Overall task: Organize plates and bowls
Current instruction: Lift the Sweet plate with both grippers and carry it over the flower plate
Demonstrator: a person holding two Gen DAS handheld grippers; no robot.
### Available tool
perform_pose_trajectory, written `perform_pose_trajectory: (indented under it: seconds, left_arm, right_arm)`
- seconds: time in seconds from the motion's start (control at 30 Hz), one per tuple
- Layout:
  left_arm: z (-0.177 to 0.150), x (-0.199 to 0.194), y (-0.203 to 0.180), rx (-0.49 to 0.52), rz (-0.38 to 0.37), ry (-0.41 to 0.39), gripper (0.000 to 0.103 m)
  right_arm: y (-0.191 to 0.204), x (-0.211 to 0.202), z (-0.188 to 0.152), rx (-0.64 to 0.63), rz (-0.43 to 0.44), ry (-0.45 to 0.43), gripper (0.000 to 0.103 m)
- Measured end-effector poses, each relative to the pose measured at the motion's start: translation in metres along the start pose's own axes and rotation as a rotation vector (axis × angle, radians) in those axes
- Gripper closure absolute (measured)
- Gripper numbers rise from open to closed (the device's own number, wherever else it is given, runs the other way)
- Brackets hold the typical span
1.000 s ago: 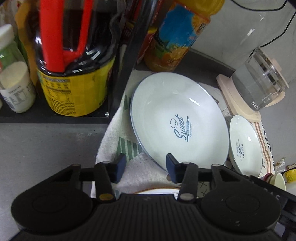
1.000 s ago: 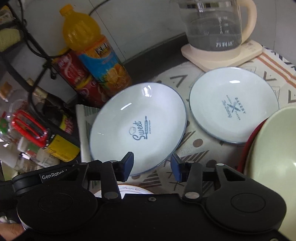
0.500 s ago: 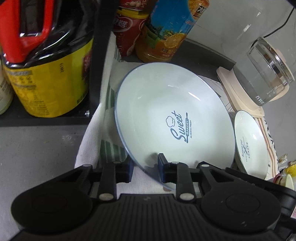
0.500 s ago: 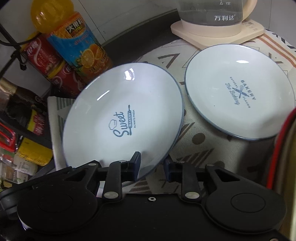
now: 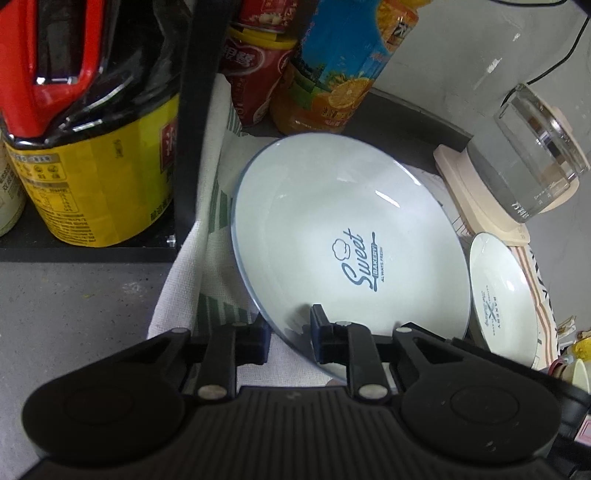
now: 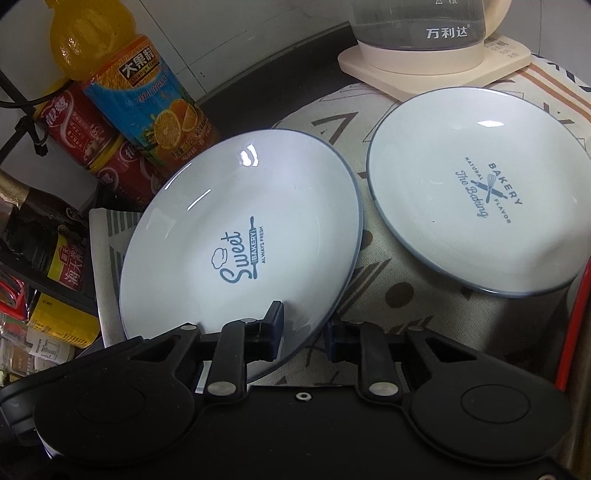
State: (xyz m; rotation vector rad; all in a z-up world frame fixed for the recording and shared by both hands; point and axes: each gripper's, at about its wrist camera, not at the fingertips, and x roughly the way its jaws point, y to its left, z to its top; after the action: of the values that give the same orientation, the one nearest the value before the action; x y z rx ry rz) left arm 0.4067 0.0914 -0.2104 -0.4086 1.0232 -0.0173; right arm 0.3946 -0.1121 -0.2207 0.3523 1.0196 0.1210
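Two grippers gripped one tilted "Sweet" plate point(image 5: 343, 236) by its near rim: the left gripper point(image 5: 290, 341) clamped it from the left, the right gripper point(image 6: 304, 338) from the right. A second "Bakery" plate point(image 6: 476, 192) lay on the patterned cloth point(image 6: 399, 280) just beside it.

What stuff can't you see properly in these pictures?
- Sweet plate: its near rim is hidden behind the left gripper in the left wrist view.
- Kettle: its top is cut off by the frame edge in the right wrist view.
- Bakery plate: its right edge is covered by a blurred red rim there.
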Motion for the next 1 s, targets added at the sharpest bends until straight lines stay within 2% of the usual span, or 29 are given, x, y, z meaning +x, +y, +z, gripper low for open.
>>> perform_pose_trajectory:
  seconds: [0.07,0.3,0.7,1.0]
  left_arm:
    - [0.000,-0.008,-0.001,0.033,0.004,-0.028,0.084]
    - [-0.008,-0.023,0.002,0.033,0.002,-0.027,0.084]
    - [-0.025,-0.054,-0.001,0.037,-0.012,-0.053,0.084]
    - [-0.049,-0.086,-0.008,0.025,0.011,-0.081,0.084]
  right_arm:
    - [0.002,-0.001,0.000,-0.027,-0.008,-0.003,0.083]
    - [0.012,-0.019,-0.007,-0.094,-0.021,-0.058,0.085]
    - [0.017,-0.050,-0.023,-0.111,-0.030,-0.100,0.085]
    - [0.013,-0.079,-0.042,-0.128,0.003,-0.129,0.085]
